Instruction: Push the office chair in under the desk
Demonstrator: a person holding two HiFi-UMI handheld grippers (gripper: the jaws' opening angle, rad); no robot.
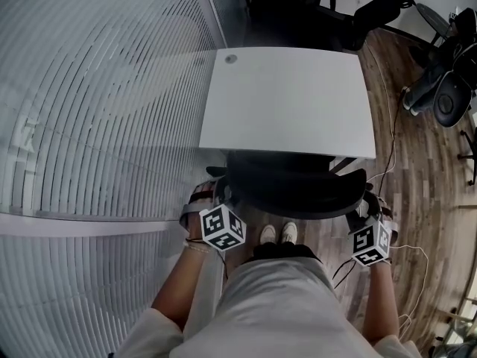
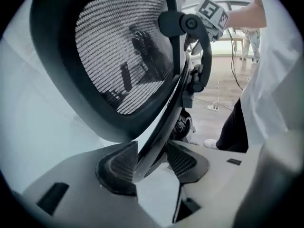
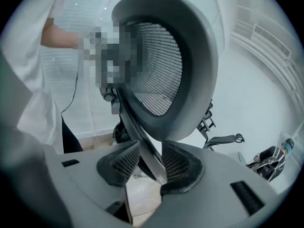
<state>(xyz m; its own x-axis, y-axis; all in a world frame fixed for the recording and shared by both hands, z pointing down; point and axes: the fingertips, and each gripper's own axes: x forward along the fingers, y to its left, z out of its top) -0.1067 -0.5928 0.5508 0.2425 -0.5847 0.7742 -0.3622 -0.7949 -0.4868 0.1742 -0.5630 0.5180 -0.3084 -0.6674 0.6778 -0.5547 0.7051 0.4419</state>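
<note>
The office chair (image 1: 298, 189) stands at the near edge of the white bench (image 1: 291, 103), at 6 o'clock from it in the head view. Its seat is already partly beneath the benchtop, and its mesh backrest (image 2: 118, 56) is still clear of the edge. The left claw (image 2: 152, 163) is clamped on the backrest rim at the chair's 9 o'clock side, with the dark frame pressed between both ribbed pads. The right claw (image 3: 152, 163) is clamped the same way on the rim at 3 o'clock. A grip on both sides probably serves to keep the swivel base from turning, so that a forward push runs straight toward 12 o'clock. Holding the rigid rim rather than the mesh likely gives the pads a firm surface that will not flex. The person's shoes (image 1: 277, 233) stand at 6 o'clock directly behind the chair, in line with the push. A slatted blind (image 1: 97, 125) borders the bench at 9 o'clock, and wood floor (image 1: 417, 170) with a trailing cable (image 1: 387, 110) lies at 3 o'clock. The task appears well advanced; the remaining travel looks short.
</note>
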